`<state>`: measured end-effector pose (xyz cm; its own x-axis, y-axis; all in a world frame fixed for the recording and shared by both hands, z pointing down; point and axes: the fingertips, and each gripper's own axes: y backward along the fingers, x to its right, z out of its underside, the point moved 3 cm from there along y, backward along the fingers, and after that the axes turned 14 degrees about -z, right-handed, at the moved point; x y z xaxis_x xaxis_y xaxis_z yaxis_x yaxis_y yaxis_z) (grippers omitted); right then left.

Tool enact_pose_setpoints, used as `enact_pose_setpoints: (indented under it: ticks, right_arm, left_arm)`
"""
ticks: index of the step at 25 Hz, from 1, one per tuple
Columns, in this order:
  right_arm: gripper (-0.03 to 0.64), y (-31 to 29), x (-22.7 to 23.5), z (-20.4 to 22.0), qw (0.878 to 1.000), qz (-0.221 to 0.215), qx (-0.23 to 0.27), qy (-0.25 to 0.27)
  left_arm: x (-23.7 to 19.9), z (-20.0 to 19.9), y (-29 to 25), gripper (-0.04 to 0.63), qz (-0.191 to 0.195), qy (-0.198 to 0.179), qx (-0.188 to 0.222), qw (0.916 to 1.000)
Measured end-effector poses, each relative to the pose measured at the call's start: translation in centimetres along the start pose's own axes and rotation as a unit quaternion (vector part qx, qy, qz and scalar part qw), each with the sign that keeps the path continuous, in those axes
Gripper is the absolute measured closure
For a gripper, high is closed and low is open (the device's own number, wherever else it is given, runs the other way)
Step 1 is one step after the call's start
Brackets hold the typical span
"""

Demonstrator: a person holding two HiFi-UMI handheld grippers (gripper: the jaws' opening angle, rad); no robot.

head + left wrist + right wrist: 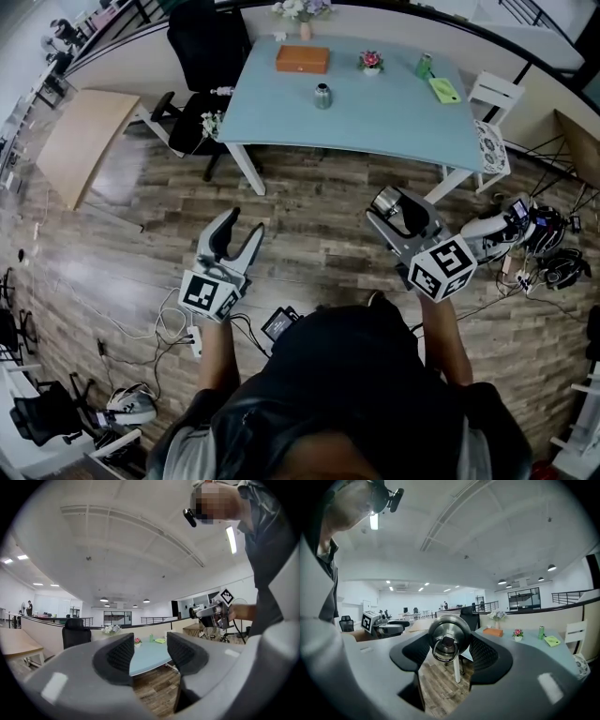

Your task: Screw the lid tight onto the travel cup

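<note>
right tongs (pixel 450 643) were clamped on the lid (pixel 449 632): domed brushed steel, ring handle on top. left tongs (pixel 151 654) stood apart with nothing between. the travel cup (pixel 322 95), a small steel cylinder, sat on the pale blue desk (pixel 394 117), with both tongs well short of the cup. risks as i read them: the smooth round lid could tilt in the textured black pads, and a tilted start would cross-thread. an unbraced cup could spin or tip.

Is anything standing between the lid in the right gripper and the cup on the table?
Nothing visible. The lid, clamped in the right gripper, faces only open floor and bare tabletop before the cup.
</note>
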<state>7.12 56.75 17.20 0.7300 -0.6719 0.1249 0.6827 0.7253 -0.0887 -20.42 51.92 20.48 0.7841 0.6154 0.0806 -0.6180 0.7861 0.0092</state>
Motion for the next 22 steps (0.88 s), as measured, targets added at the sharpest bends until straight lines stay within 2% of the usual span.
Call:
enact_pose_setpoints:
  ticks: [11,17,22]
  right_arm:
    - [0.353,-2.4,3.0,-0.5,0.999,-0.020,0.005,-0.024]
    - [0.353,-4.6,7.4,-0.8,0.998,-0.048,0.010,-0.030]
    - [0.353,-6.3,12.2,-1.5,0.996,-0.082,0.018,-0.035]
  left_arm:
    - [-0.9,0.4,-1.4,0.360,-0.016,0.005,-0.007,0.9998]
    - [-1.6,0.4,-3.6,0.360,-0.056,0.003,-0.034,0.9978]
    - [-0.6,-0.2,-7.3,0.360,-0.074,-0.002,-0.052,0.9959]
